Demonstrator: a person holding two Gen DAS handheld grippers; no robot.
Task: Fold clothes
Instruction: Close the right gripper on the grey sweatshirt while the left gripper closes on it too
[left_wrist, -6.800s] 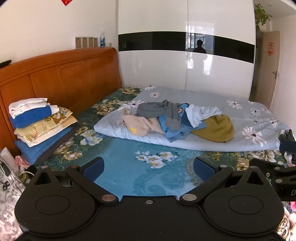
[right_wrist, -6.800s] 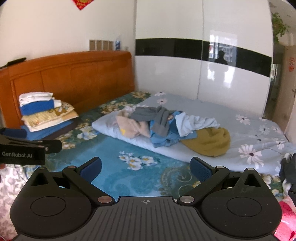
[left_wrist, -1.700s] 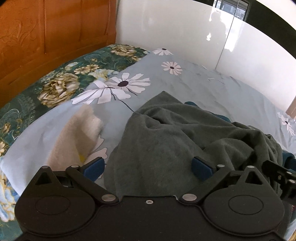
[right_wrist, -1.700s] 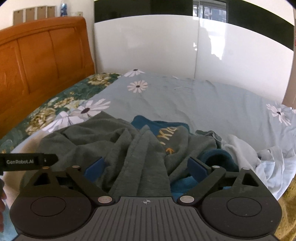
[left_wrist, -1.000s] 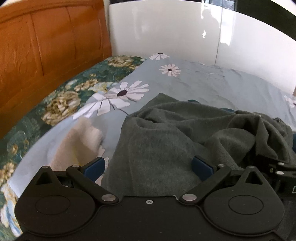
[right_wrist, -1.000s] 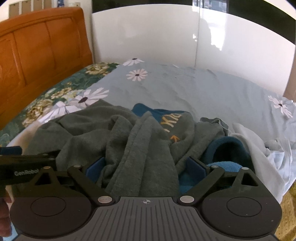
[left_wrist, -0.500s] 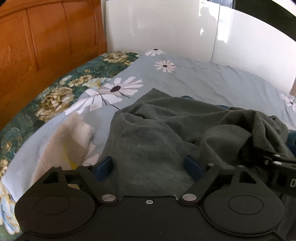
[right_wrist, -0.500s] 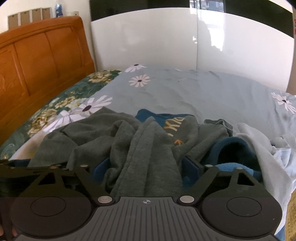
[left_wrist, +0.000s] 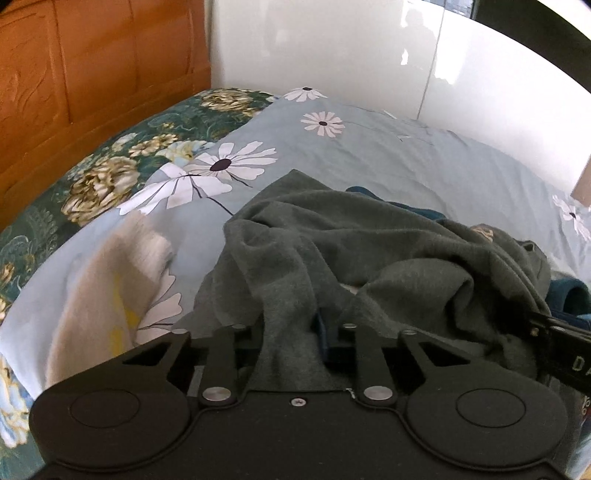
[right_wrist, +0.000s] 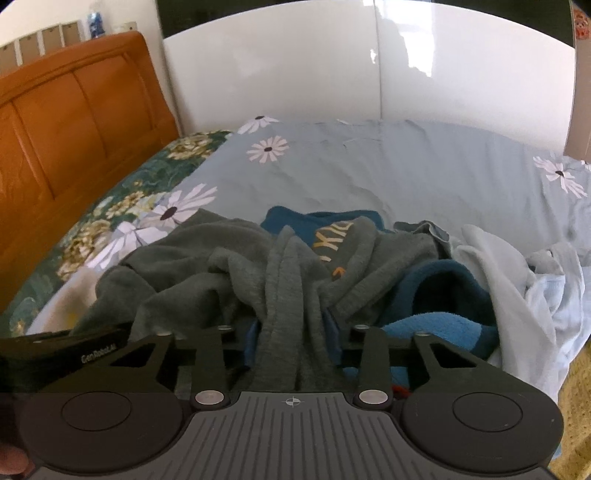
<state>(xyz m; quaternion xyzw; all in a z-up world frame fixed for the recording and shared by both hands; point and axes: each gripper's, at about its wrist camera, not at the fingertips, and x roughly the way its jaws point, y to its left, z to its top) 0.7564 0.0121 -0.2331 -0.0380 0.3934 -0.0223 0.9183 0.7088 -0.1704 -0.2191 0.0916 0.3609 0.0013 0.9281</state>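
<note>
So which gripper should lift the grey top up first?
Probably neither alone: the left gripper and right gripper are both shut on the grey top. Lifting together looks best, since it lies tangled over the blue garment.

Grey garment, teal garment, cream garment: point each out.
grey garment (right_wrist: 192, 266), right wrist view, on its bunched left fold.
teal garment (right_wrist: 439, 291), right wrist view, on the dark fleece right of the grey.
cream garment (left_wrist: 110, 280), left wrist view, on its blurred middle, left of the grey.
</note>
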